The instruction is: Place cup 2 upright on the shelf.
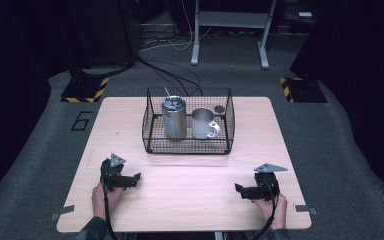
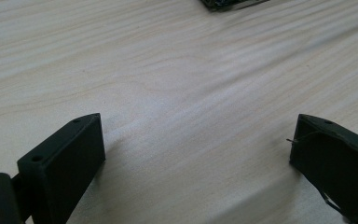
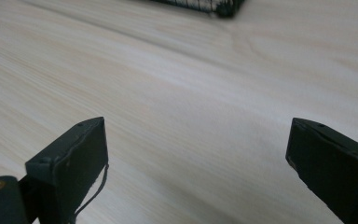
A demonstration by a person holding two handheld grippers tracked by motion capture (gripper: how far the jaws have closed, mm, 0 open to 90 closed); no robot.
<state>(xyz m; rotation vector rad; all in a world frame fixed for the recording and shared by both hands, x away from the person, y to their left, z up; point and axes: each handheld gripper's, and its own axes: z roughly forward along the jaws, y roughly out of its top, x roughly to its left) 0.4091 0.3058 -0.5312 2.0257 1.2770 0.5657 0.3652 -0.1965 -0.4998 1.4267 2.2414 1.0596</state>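
A black wire basket (image 1: 150, 141) stands at the middle back of the wooden table (image 1: 190, 180). Inside it are a tall steel tumbler (image 1: 173, 119) on the left and a metal mug (image 1: 203, 123) with a handle on the right. My left gripper (image 1: 136, 179) rests on the table near the front left, held by a hand, jaws wide apart and empty (image 2: 196, 140). My right gripper (image 1: 239, 190) rests near the front right, also open and empty (image 3: 198, 140). Both point inward, well short of the basket.
A small dark round object (image 1: 220, 109) lies in the basket's back right corner. Bare tabletop stretches between the two grippers and the basket. Beyond the table are grey carpet, cables, hazard-striped bases (image 1: 85, 90) and a metal stand (image 1: 229, 30).
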